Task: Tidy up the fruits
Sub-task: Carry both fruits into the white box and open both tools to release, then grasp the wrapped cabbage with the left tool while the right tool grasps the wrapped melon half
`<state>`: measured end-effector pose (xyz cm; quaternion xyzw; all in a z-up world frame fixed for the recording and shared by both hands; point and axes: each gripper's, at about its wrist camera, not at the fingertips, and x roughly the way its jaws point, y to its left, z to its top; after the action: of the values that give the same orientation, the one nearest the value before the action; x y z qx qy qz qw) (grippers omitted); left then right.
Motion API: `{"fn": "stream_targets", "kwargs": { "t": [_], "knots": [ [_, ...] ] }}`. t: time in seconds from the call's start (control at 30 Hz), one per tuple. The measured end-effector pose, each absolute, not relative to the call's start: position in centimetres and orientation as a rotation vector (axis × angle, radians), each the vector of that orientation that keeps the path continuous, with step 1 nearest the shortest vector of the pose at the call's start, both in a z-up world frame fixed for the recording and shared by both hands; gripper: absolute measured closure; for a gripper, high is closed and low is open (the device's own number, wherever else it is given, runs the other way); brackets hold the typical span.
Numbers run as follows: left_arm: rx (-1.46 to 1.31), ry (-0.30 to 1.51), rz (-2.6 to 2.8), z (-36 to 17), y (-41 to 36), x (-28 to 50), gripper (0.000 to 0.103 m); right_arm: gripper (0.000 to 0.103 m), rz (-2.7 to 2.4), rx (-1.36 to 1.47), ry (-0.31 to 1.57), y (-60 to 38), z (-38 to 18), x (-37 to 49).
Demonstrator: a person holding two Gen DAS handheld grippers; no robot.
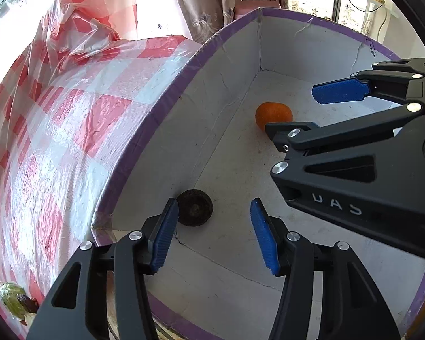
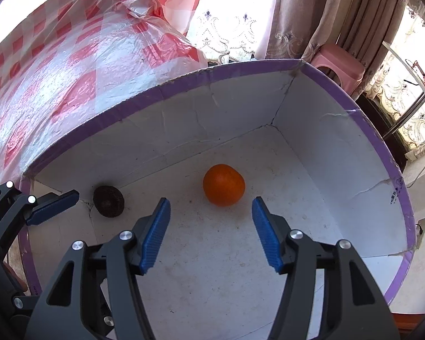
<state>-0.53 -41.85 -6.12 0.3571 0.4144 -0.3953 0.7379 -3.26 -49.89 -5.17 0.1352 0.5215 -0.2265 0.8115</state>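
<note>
A white cardboard box with a purple rim (image 1: 167,104) (image 2: 379,147) holds an orange (image 1: 273,113) (image 2: 223,184) and a dark brown round fruit (image 1: 195,207) (image 2: 108,200) on its floor. My left gripper (image 1: 214,232) is open and empty above the box, just behind the dark fruit, which lies by the left wall. My right gripper (image 2: 211,229) is open and empty, just short of the orange. The right gripper also shows in the left wrist view (image 1: 300,110), and the left gripper's fingers (image 2: 53,205) show in the right wrist view.
The box stands on a table with a red-and-white checked plastic cover (image 1: 56,141) (image 2: 56,65). A wrapped greenish item (image 1: 14,300) lies on the cover at the left. Curtains (image 2: 325,14) and a pink stool (image 2: 340,65) stand behind the box.
</note>
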Motion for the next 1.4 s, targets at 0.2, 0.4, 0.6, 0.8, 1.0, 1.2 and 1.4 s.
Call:
{"fn": "stream_targets", "kwargs": {
  "t": [0.2,0.4,0.6,0.8,1.0,1.2,1.4],
  "knots": [
    [0.737,0.879,-0.866,-5.0,-41.3,-0.1,0.036,0.029,-0.492,0.273,1.076,-49.8,-4.5,-3.7],
    [0.635,0.774,-0.831,-2.0,-39.4,-0.1,0.020,0.012,-0.527,0.259,0.934,-49.6,-2.1,-5.2],
    [0.437,0.632,-0.796,1.7,-34.9,0.5,0.015,0.008,-0.642,0.251,0.810,-49.6,1.2,-6.8],
    [0.272,0.524,-0.724,4.6,-29.0,0.5,0.014,0.002,-0.681,0.187,0.652,-46.3,5.3,-7.8],
    [0.252,0.524,-0.625,5.5,-22.0,0.6,0.014,0.002,-0.532,0.218,0.620,-41.2,6.9,-6.7],
    [0.102,0.560,-0.544,5.9,-12.4,1.1,0.013,0.002,-0.363,0.240,0.598,-35.3,6.5,-4.9],
    [0.024,0.563,-0.433,5.6,-3.4,0.9,0.013,0.002,-0.230,0.217,0.691,-29.6,4.6,-2.3]
  ]
}}
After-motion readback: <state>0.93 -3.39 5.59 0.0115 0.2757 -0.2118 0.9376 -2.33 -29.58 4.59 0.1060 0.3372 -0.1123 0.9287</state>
